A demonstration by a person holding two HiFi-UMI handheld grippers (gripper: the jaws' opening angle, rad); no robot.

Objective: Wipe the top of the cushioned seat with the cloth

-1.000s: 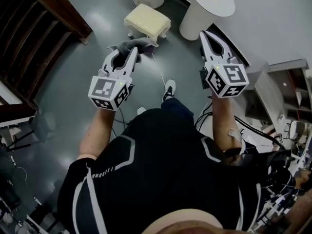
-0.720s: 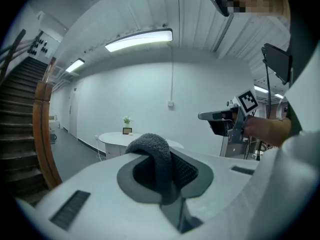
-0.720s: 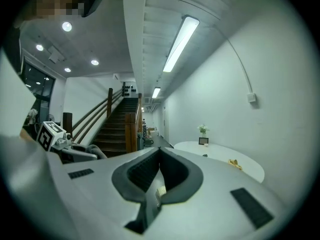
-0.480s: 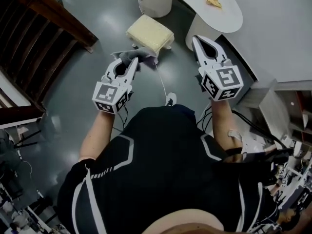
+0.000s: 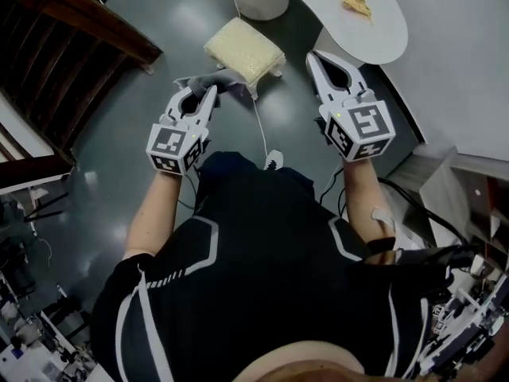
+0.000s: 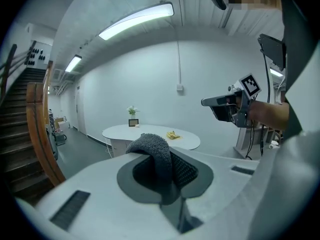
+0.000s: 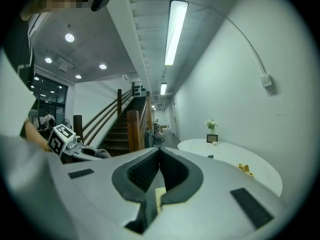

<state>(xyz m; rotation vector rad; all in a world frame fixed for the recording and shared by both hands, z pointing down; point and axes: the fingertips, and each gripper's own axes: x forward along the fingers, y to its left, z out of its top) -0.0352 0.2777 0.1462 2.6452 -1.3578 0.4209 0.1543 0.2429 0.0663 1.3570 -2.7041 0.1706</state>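
Short of seat [image 5: 244, 48] | left tool [image 5: 204, 93] clamps cloth [image 5: 213, 78], part hidden

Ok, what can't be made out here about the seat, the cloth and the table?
Cushioned seat: legs mostly hidden beneath its cushion in the head view; unseen in the left gripper view, where jaws and cloth block the floor.
Cloth: full size unknown, bunched in the left gripper jaws in both views.
Yellow item on the white table: too small to identify in any view.
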